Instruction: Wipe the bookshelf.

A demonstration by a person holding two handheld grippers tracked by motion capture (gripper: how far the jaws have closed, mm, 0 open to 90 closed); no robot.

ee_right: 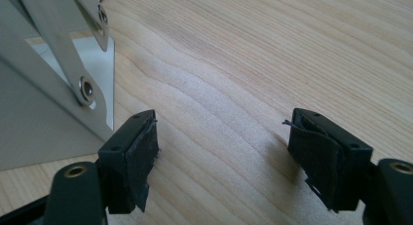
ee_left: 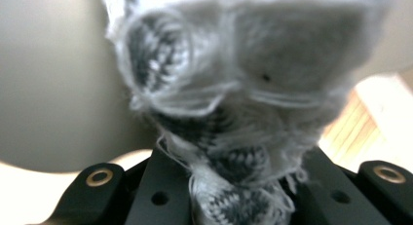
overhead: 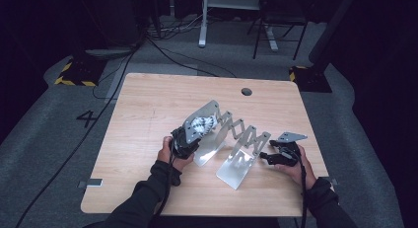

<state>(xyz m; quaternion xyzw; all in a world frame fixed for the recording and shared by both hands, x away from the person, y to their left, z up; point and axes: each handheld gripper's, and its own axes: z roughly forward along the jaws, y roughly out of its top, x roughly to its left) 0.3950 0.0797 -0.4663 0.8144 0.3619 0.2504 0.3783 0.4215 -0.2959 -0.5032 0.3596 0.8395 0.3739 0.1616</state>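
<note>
- The knitted thing [ee_left: 234, 98] is grey and white and fuzzy, with loose threads hanging off it. It looks like a small bundle of wool cloth, maybe a sock, but I cannot tell for sure.
- It sits between the black jaws of the left gripper [overhead: 190, 135]. The jaws are clenched tight on its lower end, and the rest of it puffs out above them.
- In the high view the knitted thing [overhead: 203, 124] is near the middle of the table, held up off the wood, just beside the left end of the metal rack [overhead: 236, 139].
- The metal rack is shiny and silver. It has flat plates at its ends and crossed bars in between, like a zigzag. It stands on the table between the two hands.
- A flat plate of the rack is right behind the knitted thing in the left gripper view, grey and blurry.
- The right gripper [ee_right: 221, 157] is near the right end of the rack, low over the table [overhead: 148, 99]. Its jaws are wide apart and nothing is between them, just bare wood.
- In the right gripper view, a plate and bar of the rack [ee_right: 53, 88] are close by the left jaw. I cannot tell if they touch.
- The table is light wood with a small round hole [overhead: 246, 92] near its far edge.
- The person wears dark sleeves [overhead: 148, 198], and a cable trails from each gripper.
</note>
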